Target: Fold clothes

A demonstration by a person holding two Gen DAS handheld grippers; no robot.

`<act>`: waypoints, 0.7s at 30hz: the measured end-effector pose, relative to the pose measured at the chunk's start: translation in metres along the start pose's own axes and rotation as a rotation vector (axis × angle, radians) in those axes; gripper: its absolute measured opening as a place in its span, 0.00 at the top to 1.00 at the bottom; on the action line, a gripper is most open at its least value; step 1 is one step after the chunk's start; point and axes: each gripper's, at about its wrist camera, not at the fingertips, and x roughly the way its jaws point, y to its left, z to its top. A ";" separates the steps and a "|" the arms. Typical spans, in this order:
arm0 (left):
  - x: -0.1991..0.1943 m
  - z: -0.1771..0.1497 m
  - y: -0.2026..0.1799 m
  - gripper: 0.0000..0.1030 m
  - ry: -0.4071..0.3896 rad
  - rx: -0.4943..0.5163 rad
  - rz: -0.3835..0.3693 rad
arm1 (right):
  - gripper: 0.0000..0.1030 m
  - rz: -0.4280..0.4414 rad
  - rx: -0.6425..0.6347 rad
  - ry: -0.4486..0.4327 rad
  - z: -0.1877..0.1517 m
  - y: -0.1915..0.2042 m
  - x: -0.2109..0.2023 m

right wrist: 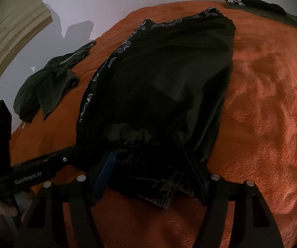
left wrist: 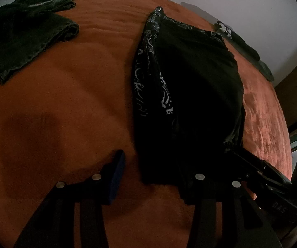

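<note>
While dark trousers (right wrist: 158, 95) hide one finger, each tool's grip is unclear.

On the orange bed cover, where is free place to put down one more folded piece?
One bare patch of the orange cover lies between the crumpled dark green garment and the black patterned garment. A second lies right of that black garment, below the folded dark pile. The near end is crowded: both grippers, left and right, work there.
</note>
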 end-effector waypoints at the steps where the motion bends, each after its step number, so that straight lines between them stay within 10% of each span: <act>1: 0.000 0.000 0.000 0.53 0.000 0.000 0.000 | 0.35 0.000 0.000 0.000 0.000 0.000 0.000; 21: 0.004 0.000 0.001 0.53 0.002 -0.013 -0.010 | 0.35 -0.004 -0.005 -0.003 -0.001 0.000 -0.001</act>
